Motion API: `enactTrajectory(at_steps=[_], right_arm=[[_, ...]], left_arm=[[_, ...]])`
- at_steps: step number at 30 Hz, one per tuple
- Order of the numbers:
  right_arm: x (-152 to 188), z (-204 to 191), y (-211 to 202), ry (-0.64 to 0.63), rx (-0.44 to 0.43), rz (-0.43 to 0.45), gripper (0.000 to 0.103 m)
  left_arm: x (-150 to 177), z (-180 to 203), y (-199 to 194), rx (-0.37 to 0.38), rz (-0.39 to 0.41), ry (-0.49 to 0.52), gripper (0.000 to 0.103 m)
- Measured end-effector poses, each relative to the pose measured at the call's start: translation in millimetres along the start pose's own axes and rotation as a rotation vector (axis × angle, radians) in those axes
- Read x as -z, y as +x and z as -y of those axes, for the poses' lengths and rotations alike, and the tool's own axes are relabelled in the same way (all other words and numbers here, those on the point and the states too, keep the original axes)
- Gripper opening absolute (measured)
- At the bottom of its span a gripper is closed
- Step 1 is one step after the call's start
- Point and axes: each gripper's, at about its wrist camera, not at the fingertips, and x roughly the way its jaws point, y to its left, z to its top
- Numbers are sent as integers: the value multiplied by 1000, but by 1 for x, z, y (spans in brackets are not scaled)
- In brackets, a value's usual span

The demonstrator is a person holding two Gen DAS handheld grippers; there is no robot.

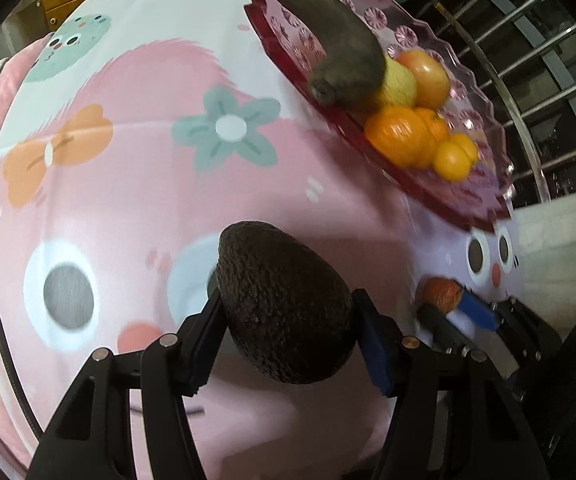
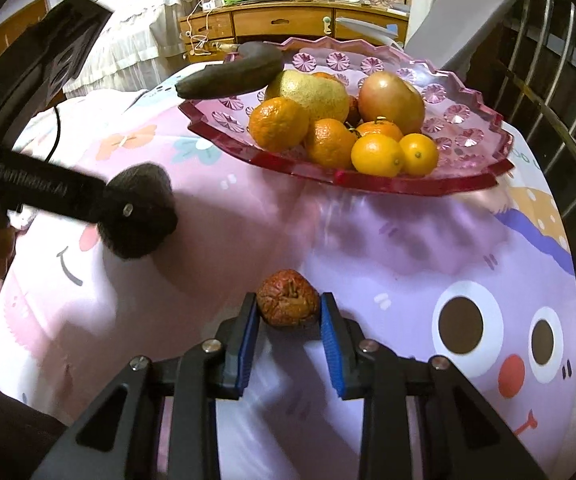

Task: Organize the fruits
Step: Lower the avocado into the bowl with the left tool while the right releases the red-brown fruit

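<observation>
**Fruits in both grippers, the pink plate is next**

Fruits are now divided in two groups: most of them lie on the pink glass plate [image 2: 428, 184], and two are between the jaws, one in each gripper.

On the left side, the left gripper [image 1: 285, 320] has its jaws about half apart and closed on a dark avocado [image 1: 283, 304]. Both pads press on its sides. The avocado seems to be lifted a little above the cartoon tablecloth [image 1: 127, 184], but I cannot tell this for sure.

In the middle and behind, the plate stands on the cloth, well apart from both grippers. It carries a blackened banana [image 2: 231, 72] on its left rim, a yellow-green pear [image 2: 316, 96], a reddish apple [image 2: 392, 96], and several tangerines [image 2: 277, 128] in front.

On the right side, the right gripper [image 2: 289, 312] is almost fully closed on a small wrinkled red fruit [image 2: 288, 304], perhaps a dried one. The blue pads touch it on both sides. It appears to sit low over the cloth.

I judge that the picking step is done for both hands and the carrying step is beginning. The next move calls for lifting each fruit over the scalloped rim and setting it in a free place. The avocado is heavy and round, so it could roll against the tangerines. The small fruit is soft, so the grip should not be made tighter.
</observation>
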Motion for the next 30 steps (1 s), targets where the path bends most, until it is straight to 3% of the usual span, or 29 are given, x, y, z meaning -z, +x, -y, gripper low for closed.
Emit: enactTrajectory(at_steps=[6,11,19,30], right_arm=[[6,6,-28,-9,34,30,30],[7,15,-56,-19,50,70,30],[-16,42,-89,-29,62,170,30],[-59,82,-103,-26,49,290,30]], left_arm=[[21,21,-26,19,-1,47,60],[25,48,-55,43,45,96,60],[4,92,-93,64,177,144,60],[-39,130,-101,30,279,146,60]])
